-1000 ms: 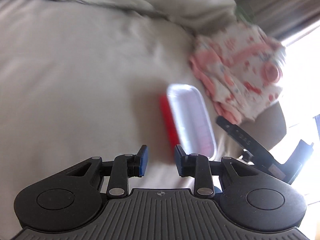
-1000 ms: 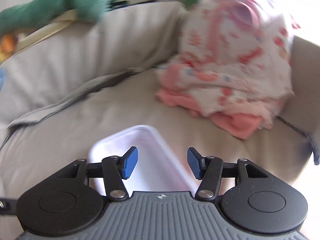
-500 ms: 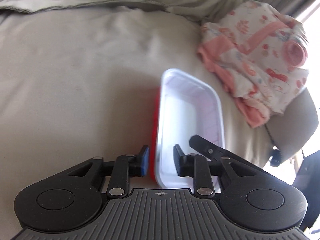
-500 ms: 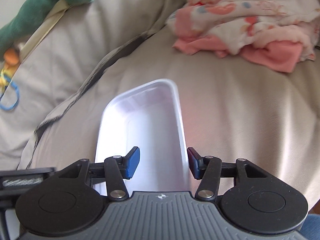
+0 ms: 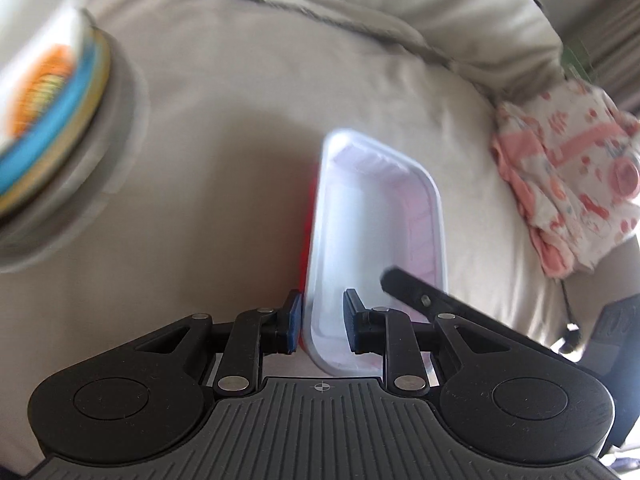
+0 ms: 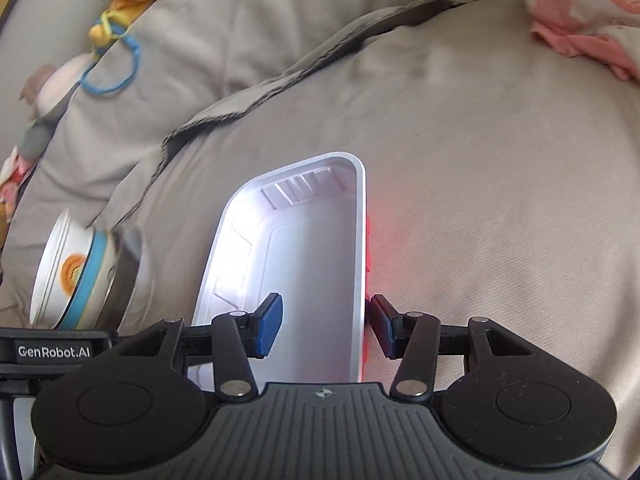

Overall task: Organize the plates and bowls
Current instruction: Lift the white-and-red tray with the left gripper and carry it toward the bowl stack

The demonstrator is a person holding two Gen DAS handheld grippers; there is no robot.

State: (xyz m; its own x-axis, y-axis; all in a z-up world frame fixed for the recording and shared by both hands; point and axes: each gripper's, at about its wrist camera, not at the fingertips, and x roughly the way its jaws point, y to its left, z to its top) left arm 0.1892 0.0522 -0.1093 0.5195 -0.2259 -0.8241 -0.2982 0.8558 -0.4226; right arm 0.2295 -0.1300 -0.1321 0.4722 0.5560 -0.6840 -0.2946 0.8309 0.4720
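A white rectangular tray (image 5: 376,220), red on the outside, lies lengthwise ahead of both grippers on a beige sofa cover. My left gripper (image 5: 322,322) is shut on the tray's left long wall, one pad on the red outside and one inside. My right gripper (image 6: 326,326) straddles the tray's (image 6: 304,248) right long wall. Its jaws are closing: the outer pad touches the rim, the inner pad stands apart from the wall. A tilted stack of bowls and plates (image 5: 48,120), white, blue and grey, sits left of the tray and also shows in the right wrist view (image 6: 72,276).
A heap of pink patterned clothes (image 5: 572,184) lies to the right of the tray, seen too in the right wrist view (image 6: 588,12). Soft toys and a blue ring (image 6: 112,60) rest on the sofa's back cushion. Bare sofa cover (image 6: 500,200) spreads right of the tray.
The left jaws narrowed onto the tray's left wall and swung left with it, bringing the bowl stack into view. The right gripper tipped down and came over the tray's right wall, jaws narrowing.
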